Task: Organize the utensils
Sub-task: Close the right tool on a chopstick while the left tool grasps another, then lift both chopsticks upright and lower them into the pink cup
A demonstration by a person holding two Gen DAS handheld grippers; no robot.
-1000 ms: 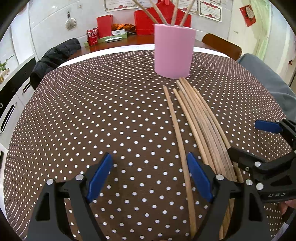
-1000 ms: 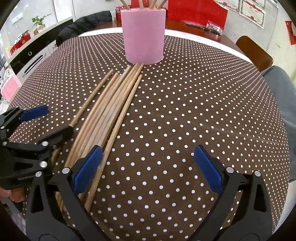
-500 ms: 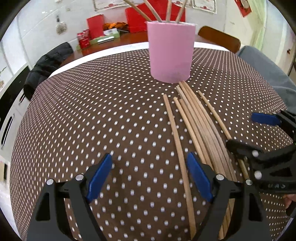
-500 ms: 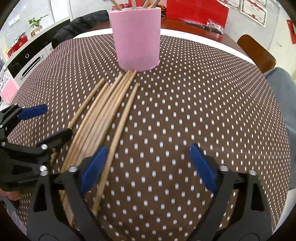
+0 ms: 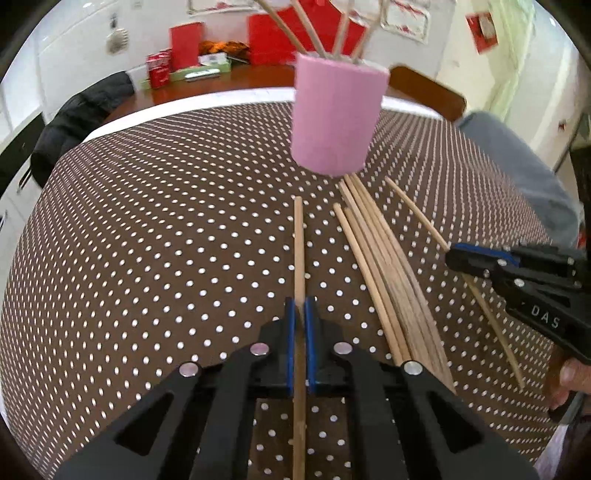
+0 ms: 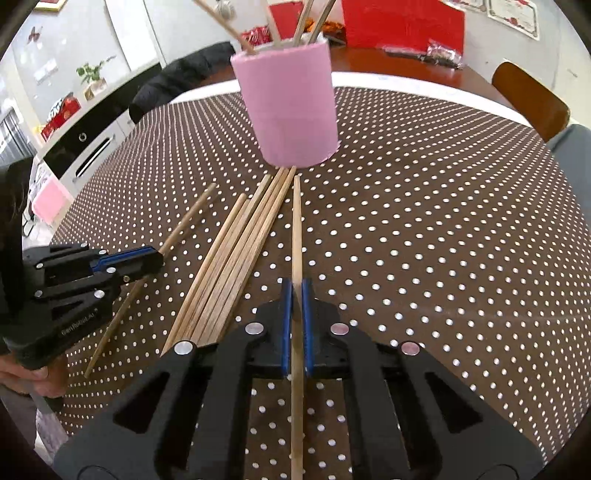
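— What are the hand-held grippers doing?
— The left hand-held gripper (image 5: 300, 310) and right hand-held gripper (image 6: 294, 295) each pinch one chopstick (image 5: 298, 251) off the desk (image 5: 147, 240).
— Next?
— Probably lifting them into the pink cup (image 5: 336, 118) near the far edge.

A round table (image 5: 147, 240) under a brown cloth dotted white fills the foreground. Beyond its far edge, a dark jacket (image 5: 85, 110) drapes over a seat, and a brown wooden chair back (image 6: 532, 99) stands at the right. Red boxes (image 5: 186, 46) and framed certificates (image 6: 511, 14) line the white wall. A black oven front (image 6: 85, 147) sits in white cabinets.
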